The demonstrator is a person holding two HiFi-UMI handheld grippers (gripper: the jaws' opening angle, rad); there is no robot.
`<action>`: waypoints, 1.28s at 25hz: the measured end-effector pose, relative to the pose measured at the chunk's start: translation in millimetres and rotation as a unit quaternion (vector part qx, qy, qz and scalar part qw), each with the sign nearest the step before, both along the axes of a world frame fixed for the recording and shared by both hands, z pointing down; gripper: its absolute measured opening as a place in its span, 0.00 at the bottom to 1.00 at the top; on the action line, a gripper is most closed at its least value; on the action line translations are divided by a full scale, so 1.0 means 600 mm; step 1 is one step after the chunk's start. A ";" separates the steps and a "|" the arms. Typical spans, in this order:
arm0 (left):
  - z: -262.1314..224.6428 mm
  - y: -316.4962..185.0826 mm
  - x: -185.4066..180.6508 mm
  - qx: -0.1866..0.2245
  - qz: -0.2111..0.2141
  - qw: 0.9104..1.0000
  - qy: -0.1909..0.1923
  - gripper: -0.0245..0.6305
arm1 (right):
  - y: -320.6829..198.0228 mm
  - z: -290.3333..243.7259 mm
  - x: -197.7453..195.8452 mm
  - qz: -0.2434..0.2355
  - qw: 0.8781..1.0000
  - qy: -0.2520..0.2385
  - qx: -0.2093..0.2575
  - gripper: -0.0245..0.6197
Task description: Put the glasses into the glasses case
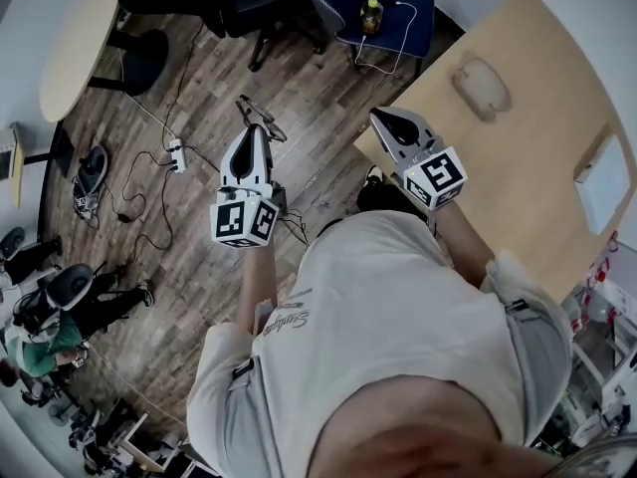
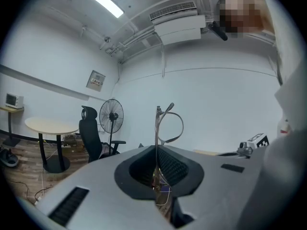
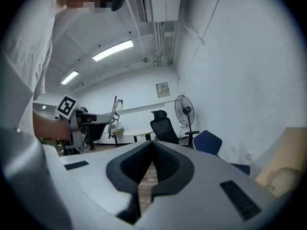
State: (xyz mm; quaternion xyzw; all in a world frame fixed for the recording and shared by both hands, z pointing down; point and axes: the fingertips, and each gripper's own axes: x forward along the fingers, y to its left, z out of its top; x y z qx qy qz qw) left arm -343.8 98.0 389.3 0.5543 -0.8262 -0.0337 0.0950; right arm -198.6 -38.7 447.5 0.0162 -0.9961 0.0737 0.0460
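Jutting from left claw are thin-rimmed glasses.

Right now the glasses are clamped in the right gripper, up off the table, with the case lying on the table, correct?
No: the left gripper holds the glasses, as the left gripper view shows; the right gripper is empty. The rest stands: they are off the table, where the case lies.
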 end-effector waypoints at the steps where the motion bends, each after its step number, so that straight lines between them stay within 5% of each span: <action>1: -0.003 -0.021 -0.004 0.001 0.006 1.000 -0.004 0.07 | -0.014 0.001 -0.002 0.004 1.000 -0.003 0.000 0.03; 9: -0.006 -0.159 0.033 -0.004 0.103 0.995 -0.004 0.07 | -0.102 0.008 0.043 0.087 0.996 -0.001 -0.010 0.03; 18: 0.026 -0.262 0.071 -0.009 0.223 0.975 0.021 0.07 | -0.151 0.013 0.100 0.198 0.980 0.025 -0.006 0.03; 22: 0.029 -0.304 0.101 -0.016 0.305 0.952 -0.016 0.07 | -0.162 -0.006 0.134 0.272 0.962 0.029 0.003 0.03; 32: 0.024 -0.396 0.189 0.000 0.478 0.877 -0.049 0.07 | -0.163 -0.012 0.226 0.426 0.903 0.053 0.003 0.03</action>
